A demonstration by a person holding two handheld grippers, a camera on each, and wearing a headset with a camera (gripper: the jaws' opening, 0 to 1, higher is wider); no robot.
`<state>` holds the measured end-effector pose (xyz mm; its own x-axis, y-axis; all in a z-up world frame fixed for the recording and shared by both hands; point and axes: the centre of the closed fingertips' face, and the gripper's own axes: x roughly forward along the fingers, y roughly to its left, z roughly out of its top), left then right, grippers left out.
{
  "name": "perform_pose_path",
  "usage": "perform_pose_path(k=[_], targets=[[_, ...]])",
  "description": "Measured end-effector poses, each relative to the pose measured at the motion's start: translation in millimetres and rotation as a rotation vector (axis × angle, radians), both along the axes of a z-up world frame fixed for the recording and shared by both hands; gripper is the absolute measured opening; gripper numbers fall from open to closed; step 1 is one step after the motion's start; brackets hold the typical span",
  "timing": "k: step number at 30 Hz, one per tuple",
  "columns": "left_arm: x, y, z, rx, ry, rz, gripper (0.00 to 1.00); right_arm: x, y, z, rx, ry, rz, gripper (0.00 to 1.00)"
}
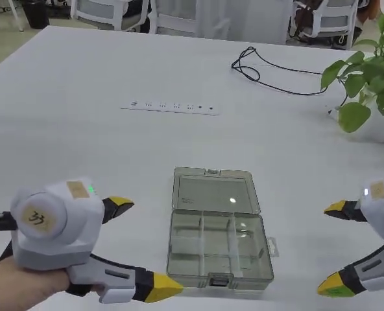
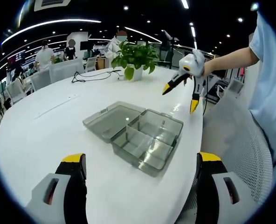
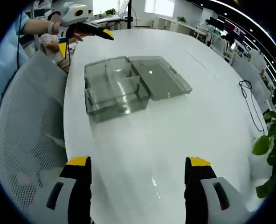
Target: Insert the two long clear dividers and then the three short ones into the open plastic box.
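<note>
The box (image 1: 219,243) is set between spread left tongs (image 1: 146,246), nine o'clock, and spread right tongs (image 1: 331,246), three; a chair (image 3: 31,140) is caught in gripper views.

The head view looks down from the near tabletop (image 1: 82,129) edge. The left and right gripper views look low across it from opposite sides; all share the box (image 1: 192,275).
</note>
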<state>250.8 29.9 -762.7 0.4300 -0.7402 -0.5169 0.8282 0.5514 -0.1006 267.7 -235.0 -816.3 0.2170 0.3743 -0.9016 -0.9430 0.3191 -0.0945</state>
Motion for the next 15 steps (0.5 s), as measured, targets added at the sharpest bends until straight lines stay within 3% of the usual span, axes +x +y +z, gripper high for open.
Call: perform_pose_path(k=[3, 7, 8, 10, 15], targets=[[0.0, 0.3, -0.4, 0.002, 0.003, 0.001, 1.00, -2.8, -11.7, -8.2, -0.022, 0.024, 0.008, 0.79], [-0.8, -0.9, 0.6, 0.003, -0.001, -0.001, 1.00, -10.3, -24.1, -14.8, -0.088, 0.053, 0.087, 0.72], [-0.7, -0.7, 0.6, 0.003, -0.002, -0.001, 1.00, -13.0, -26.7, -16.2, -0.113, 0.062, 0.141, 0.70], [-0.8, -0.6, 1.0, 0.000, -0.002, 0.002, 0.99, -12.2, -29.5, -18.0, -0.144, 0.054, 0.185, 0.67], [-1.9, 0.4, 0.7, 0.000, -0.001, 0.006, 0.99, -11.2, -25.5, -22.3, -0.154, 0.071, 0.237, 0.51]])
